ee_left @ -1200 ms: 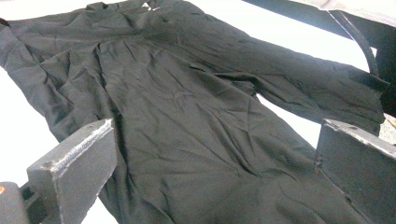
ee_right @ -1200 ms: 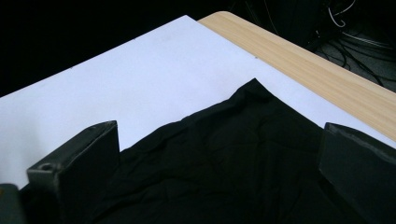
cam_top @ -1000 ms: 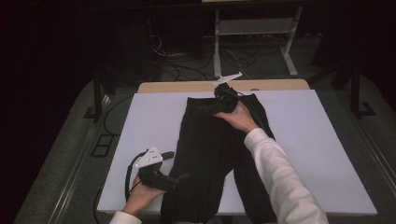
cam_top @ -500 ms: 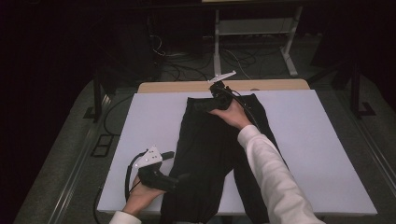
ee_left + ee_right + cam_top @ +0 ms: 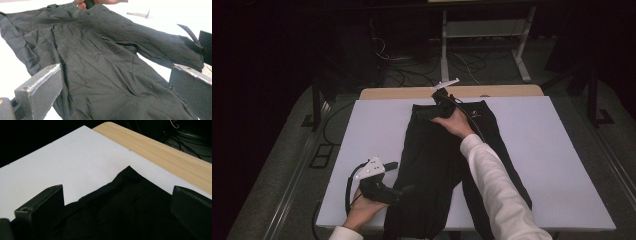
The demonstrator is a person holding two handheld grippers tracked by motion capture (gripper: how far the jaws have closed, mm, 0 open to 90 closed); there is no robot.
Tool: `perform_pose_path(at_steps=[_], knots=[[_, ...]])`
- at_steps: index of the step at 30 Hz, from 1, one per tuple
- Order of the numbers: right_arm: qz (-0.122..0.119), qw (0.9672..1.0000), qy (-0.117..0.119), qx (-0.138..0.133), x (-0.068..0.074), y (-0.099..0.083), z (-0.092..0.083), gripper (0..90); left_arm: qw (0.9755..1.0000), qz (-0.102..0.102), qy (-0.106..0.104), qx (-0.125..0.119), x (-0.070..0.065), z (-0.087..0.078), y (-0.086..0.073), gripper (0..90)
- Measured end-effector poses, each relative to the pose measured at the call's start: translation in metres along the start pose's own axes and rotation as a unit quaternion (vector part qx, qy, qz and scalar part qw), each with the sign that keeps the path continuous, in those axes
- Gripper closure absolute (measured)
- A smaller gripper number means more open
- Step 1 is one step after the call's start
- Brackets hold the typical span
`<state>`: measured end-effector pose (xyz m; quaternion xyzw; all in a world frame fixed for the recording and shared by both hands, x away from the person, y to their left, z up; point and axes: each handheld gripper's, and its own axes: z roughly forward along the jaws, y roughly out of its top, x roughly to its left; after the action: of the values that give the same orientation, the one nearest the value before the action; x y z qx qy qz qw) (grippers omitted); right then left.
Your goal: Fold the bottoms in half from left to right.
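Our right tongs (image 5: 428,111) hover open over the top corner of the black trousers (image 5: 439,165). Our left tongs (image 5: 404,189) gape open beside the trouser leg on the desk (image 5: 557,150).

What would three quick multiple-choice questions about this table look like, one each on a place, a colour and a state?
1. Where is the right hand-held gripper?
A. over the trousers' far end
B. on the floor
C. at the table's near left corner

2. What colour are the trousers?
A. white
B. black
C. red

3. How do the left hand-held gripper's jaws stand?
A. shut on cloth
B. shut on a cable
C. open

Answers: 1 A, the high view shows it above the far end by the wooden edge. 2 B, the cloth is black on the white sheet. 3 C, the left gripper view shows both jaws wide apart.
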<state>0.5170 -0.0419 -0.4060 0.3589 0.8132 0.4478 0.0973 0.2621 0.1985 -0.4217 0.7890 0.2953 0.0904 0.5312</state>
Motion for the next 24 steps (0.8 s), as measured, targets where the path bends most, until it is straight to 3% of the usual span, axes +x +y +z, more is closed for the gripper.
perform_pose_path(at_steps=[10, 24], knots=[[0.011, 0.9999, 0.002, 0.008, -0.002, -0.001, 0.018, 0.0, 1.0, 0.001, -0.002, 0.001, 0.0, 0.001, 0.0, 0.0], [-0.002, 0.9999, 0.011, 0.009, 0.019, 0.015, 0.048, 0.0, 1.0, 0.0, -0.007, 0.0, 0.0, 0.001, 0.001, 0.0]])
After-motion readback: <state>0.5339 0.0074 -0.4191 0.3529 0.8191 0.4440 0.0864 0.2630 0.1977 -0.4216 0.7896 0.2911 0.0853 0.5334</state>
